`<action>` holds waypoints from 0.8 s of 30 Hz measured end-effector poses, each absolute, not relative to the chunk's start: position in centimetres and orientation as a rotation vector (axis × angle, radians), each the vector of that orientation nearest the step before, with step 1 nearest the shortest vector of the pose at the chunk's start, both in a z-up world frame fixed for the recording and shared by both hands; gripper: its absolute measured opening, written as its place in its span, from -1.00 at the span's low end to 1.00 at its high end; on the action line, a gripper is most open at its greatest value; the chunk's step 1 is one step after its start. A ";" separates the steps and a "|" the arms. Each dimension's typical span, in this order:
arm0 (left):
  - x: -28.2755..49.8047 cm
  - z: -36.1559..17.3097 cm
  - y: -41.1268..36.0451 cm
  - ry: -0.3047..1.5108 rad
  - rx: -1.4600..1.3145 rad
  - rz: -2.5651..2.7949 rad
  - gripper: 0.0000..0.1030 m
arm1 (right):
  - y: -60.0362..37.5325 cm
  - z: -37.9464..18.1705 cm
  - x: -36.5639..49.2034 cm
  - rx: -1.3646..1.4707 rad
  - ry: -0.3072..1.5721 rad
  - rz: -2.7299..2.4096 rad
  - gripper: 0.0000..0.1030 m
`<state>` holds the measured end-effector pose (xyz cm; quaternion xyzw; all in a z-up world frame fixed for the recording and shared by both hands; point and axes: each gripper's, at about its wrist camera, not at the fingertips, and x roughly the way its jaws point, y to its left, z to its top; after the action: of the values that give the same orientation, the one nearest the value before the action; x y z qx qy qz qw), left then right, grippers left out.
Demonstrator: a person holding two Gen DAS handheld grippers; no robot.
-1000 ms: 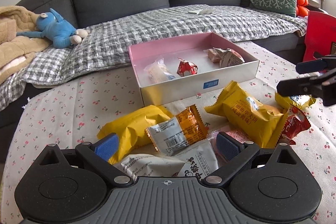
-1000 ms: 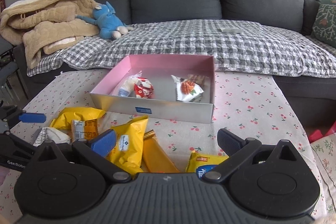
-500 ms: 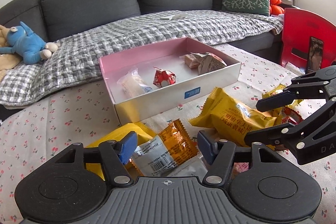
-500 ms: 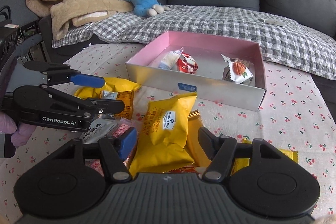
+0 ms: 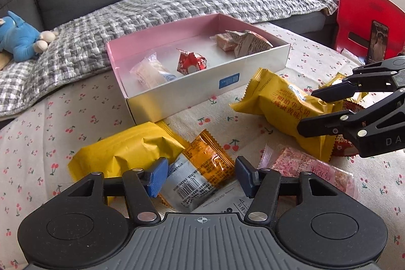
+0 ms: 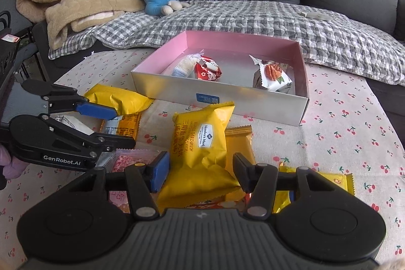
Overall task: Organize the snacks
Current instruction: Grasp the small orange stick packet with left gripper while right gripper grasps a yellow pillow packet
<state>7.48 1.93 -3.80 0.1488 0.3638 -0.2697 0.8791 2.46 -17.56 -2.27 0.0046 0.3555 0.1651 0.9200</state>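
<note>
Left claw: half-spread, unclenched, straddling orange-and-silver wafer packet, whose long axis runs toward the pink-lined box at counter's far edge. Right claw: closing around yellow sandwich-biscuit pack, lengthwise toward box; pad contact uncertain.

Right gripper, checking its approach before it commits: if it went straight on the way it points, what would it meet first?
Probably the puffy yellow sandwich-cracker packet, already lying between the closing fingers of the right gripper, not visibly clamped. Beyond it stands the silver box with pink lining.
</note>
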 end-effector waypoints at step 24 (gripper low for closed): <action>7.9 -4.0 3.0 0.867 0.160 -0.518 0.24 | -16.8 -2.2 3.4 -0.027 0.754 0.336 -0.14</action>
<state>7.92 3.05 -4.01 0.0767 0.4150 -0.2479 0.8720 3.44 -16.81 -2.23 -0.0132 0.3663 0.1631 0.9160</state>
